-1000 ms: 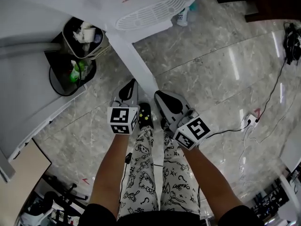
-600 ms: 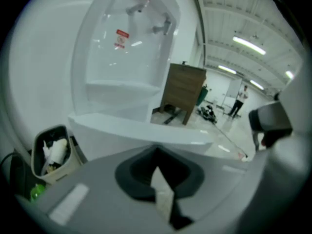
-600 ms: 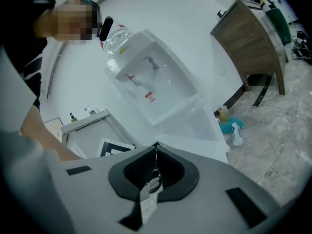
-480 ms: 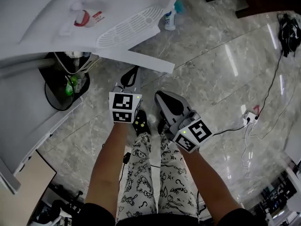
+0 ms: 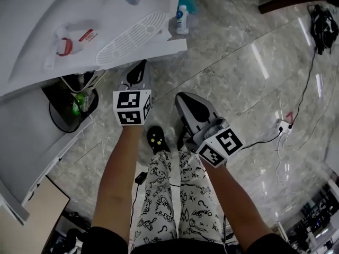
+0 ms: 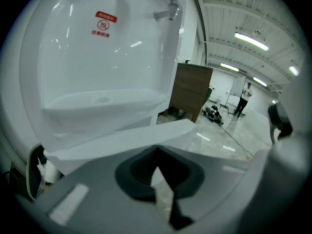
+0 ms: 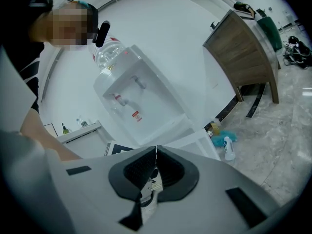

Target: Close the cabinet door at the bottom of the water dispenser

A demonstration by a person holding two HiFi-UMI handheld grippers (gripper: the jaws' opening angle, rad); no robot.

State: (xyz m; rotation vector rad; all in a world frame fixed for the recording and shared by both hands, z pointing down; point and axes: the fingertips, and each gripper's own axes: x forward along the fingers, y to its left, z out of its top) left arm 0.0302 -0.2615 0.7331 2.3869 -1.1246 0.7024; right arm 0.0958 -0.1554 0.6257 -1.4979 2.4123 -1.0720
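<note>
The white water dispenser (image 5: 79, 20) fills the top left of the head view, with its drip grille (image 5: 128, 37) facing me. Its bottom cabinet door (image 5: 153, 51) lies almost flat against the body, showing as a white strip under the grille. My left gripper (image 5: 139, 67) is shut and empty, its tip right at that door. In the left gripper view the door (image 6: 122, 138) is a white slab just beyond the left gripper (image 6: 156, 154). My right gripper (image 5: 184, 97) is shut and empty, held back over the floor. The right gripper (image 7: 155, 149) looks at the dispenser (image 7: 141, 111).
A black bin (image 5: 68, 109) with rubbish stands left of the dispenser. A spray bottle (image 5: 181, 20) and a teal cloth lie on the marble floor to its right. A cable and power strip (image 5: 283, 126) lie at the right. A wooden cabinet (image 7: 243, 52) stands further off.
The cabinet door has swung from sticking out towards me to nearly flat against the dispenser. My left gripper has moved forward along with it; the right gripper has hardly moved.
</note>
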